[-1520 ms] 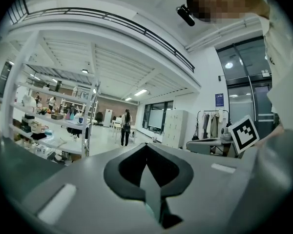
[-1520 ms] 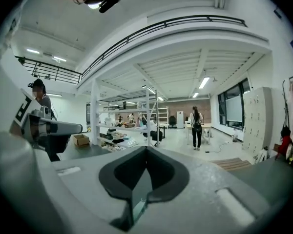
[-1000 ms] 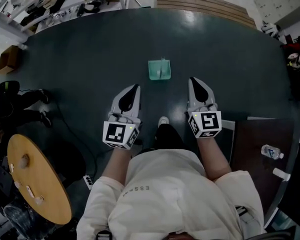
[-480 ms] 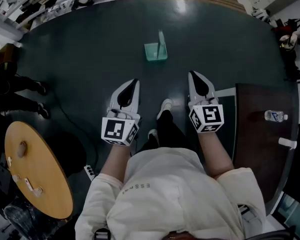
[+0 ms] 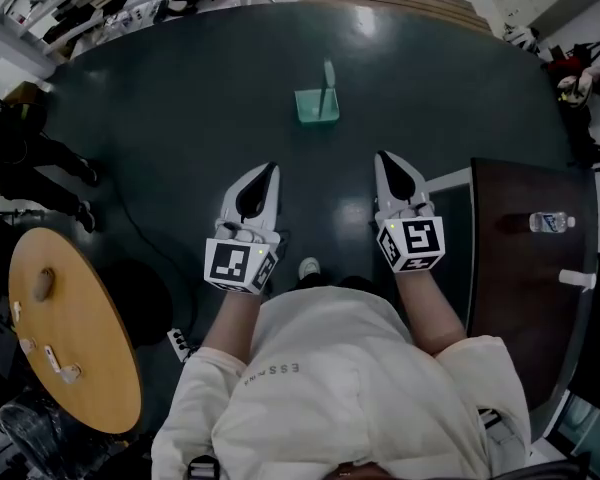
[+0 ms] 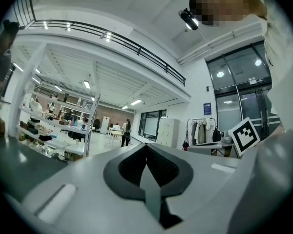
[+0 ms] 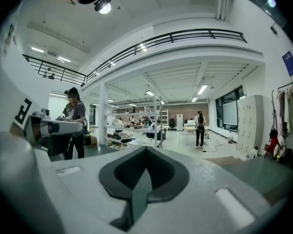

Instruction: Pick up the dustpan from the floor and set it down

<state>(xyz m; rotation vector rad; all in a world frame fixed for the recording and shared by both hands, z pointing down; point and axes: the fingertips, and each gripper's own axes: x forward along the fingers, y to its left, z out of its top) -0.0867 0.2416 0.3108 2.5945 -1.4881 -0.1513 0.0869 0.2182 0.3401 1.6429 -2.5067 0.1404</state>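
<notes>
Facing the dustpan (image 5: 317,106), you are at the approach step: nothing is picked up yet. The green pan sits flat on the dark floor (image 5: 180,118), well ahead of you and nearer that floor's far edge than your feet. Its handle (image 5: 328,74) stands upright from the back wall. It lies roughly on the line between your two grippers, well apart from both.

Your left gripper (image 5: 271,170) and right gripper (image 5: 382,157) are held out level in front of your body, side by side. In each gripper view the dark pads are pressed together tip to tip with nothing between them, so both are empty.

The next move, as I judge it, calls for closing the gap to the pan and lowering one gripper steeply. You must spread its fingers before it arrives, since closed tips cannot take the handle. The upright handle looks like the natural place to pinch. A grip low on it should keep the pan from swinging as you lift.

As for containers, the dustpan's tray looks bare, though it is small in the head view and fine dust would not show. A water bottle (image 5: 547,222) lies on its side on the brown table (image 5: 520,308) at your right. I cannot tell how full it is.
</notes>
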